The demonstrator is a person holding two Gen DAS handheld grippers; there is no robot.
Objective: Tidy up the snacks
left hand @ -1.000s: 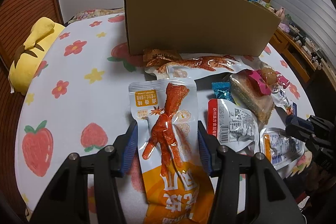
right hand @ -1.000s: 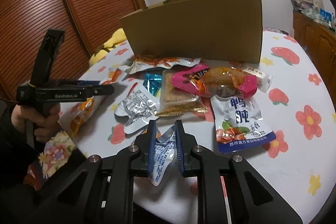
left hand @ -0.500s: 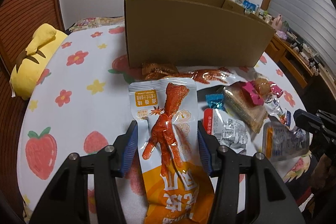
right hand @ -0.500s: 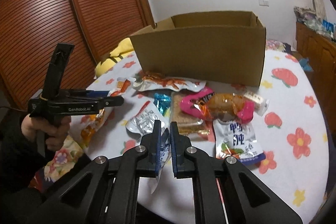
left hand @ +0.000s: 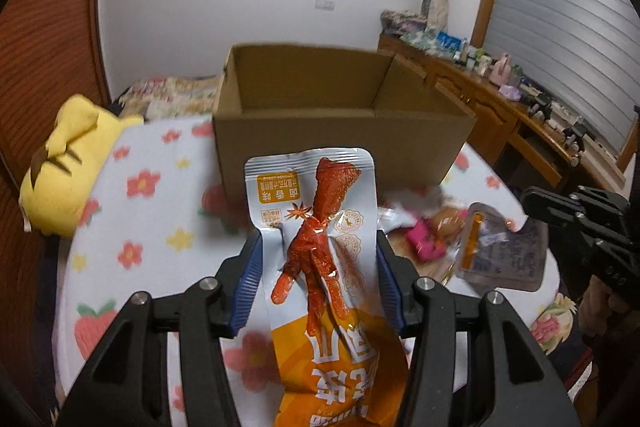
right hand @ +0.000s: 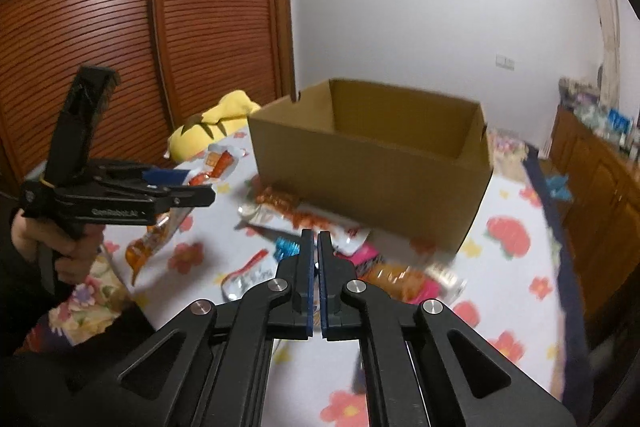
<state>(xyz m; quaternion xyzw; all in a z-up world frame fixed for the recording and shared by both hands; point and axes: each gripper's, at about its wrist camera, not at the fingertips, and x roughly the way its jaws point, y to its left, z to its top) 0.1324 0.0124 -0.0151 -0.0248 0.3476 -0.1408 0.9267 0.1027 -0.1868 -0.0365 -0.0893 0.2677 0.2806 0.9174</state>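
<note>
Orange and white plastic filled the left wrist view: a chicken-foot pouch hung clamped by its side edges between the blue pads of the left gripper, lifted clear of the table. It was probably held that way so it could hang upright and drop straight into the open cardboard box just behind it, which looked empty as far as its inside showed.

The right gripper had its jaws pressed together. From its own camera little showed between them, but the left wrist view showed a flat silver packet hanging from its black fingers at the right edge, so it was gripping that packet by a thin edge. A hand held the left gripper at the left of the right wrist view.

Other snacks lay scattered on the flowered cloth in front of the box, blurred. A yellow plush sat at the table's far left.

Compared with a second earlier, both grippers had risen: the box's inside was now visible where only its front wall showed before. The right jaws had closed tighter on the packet, and it had left the table. The left grip had not changed
</note>
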